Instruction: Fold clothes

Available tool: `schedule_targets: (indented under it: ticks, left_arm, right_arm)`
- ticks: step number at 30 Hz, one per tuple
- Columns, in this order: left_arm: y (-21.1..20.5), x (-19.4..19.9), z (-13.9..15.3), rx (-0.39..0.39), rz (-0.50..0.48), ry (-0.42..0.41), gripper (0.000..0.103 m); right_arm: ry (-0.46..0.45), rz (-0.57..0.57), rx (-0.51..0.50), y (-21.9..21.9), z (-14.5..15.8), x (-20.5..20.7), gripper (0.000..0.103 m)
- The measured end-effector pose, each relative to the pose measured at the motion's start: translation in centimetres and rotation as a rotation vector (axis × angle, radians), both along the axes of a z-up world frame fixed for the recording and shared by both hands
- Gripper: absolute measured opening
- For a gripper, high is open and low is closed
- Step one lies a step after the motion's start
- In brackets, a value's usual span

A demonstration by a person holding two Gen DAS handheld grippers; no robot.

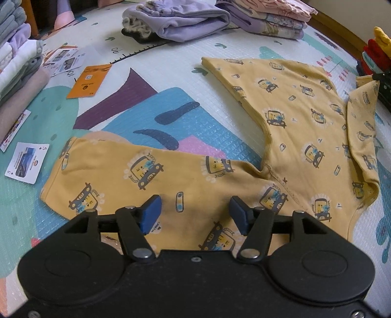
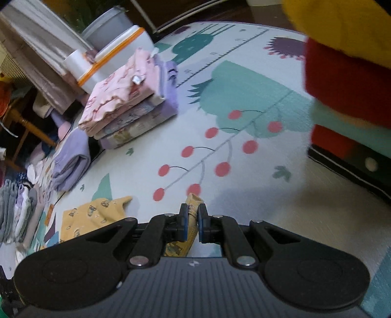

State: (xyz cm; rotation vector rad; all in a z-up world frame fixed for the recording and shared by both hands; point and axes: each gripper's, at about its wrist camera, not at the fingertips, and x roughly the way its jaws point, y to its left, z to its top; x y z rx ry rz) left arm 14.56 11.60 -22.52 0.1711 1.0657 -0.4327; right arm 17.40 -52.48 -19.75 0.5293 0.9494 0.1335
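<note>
Yellow printed trousers [image 1: 288, 115] lie spread on the play mat [image 1: 171, 73], legs apart in a V. My left gripper [image 1: 194, 210] hovers open over the near leg, blue pads [image 1: 152, 212] apart, nothing between them. In the left wrist view the waistband at the right is folded up. In the right wrist view my right gripper [image 2: 192, 215] is shut on a bunched edge of the yellow trousers [image 2: 193, 212], lifted off the mat. More of the yellow cloth [image 2: 92, 217] lies at lower left.
Folded clothes: a lilac pile [image 1: 185, 22] and a pink-topped stack [image 1: 268, 17] at the back, a tall stack [image 1: 14, 63] at left. Cards [image 1: 89, 82] lie on the mat. A red and yellow toy [image 2: 347, 73] stands to the right of the right gripper.
</note>
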Motion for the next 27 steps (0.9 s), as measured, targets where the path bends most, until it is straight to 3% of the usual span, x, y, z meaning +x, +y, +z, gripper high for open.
schedule_targets:
  ticks: [6,10,12,14,17,21,24,27]
  left_arm:
    - [-0.5,0.1,1.5,0.039,0.046,-0.064,0.064]
    - [-0.8,0.2,2.7,0.068,0.08,-0.113,0.061]
    - [-1.4,0.1,4.1,0.024,0.104,-0.144,0.059]
    - [-2.9,0.0,5.4,-0.077,0.094,-0.139,0.059]
    - [-6.7,-0.2,5.3,-0.259,-0.001,-0.014,0.059]
    - [-10.7,-0.1,2.1,-0.415,-0.031,0.196,0.059]
    - [-12.4,-0.1,-0.7,-0.475,-0.008,0.317,0.055]
    - [-13.6,-0.3,-1.3,-0.51,-0.024,0.348,0.049]
  right_arm:
    - [0.012,-0.022,0.007,-1.4,-0.6,-1.6,0.01]
    - [0.017,-0.015,0.013,-1.7,-1.0,-2.1,0.01]
    - [0.019,-0.008,0.016,-1.8,-1.2,-2.4,0.01]
    - [0.008,0.002,0.017,-1.9,-0.9,-2.3,0.01]
    - [-0.003,0.008,0.02,-2.0,-0.8,-1.9,0.01]
    - [-0.012,0.004,0.031,-2.3,-1.2,-1.6,0.01]
    - [-0.016,0.007,0.045,-2.2,-1.4,-1.5,0.01]
    - [-0.024,0.019,0.057,-2.1,-1.4,-1.5,0.01]
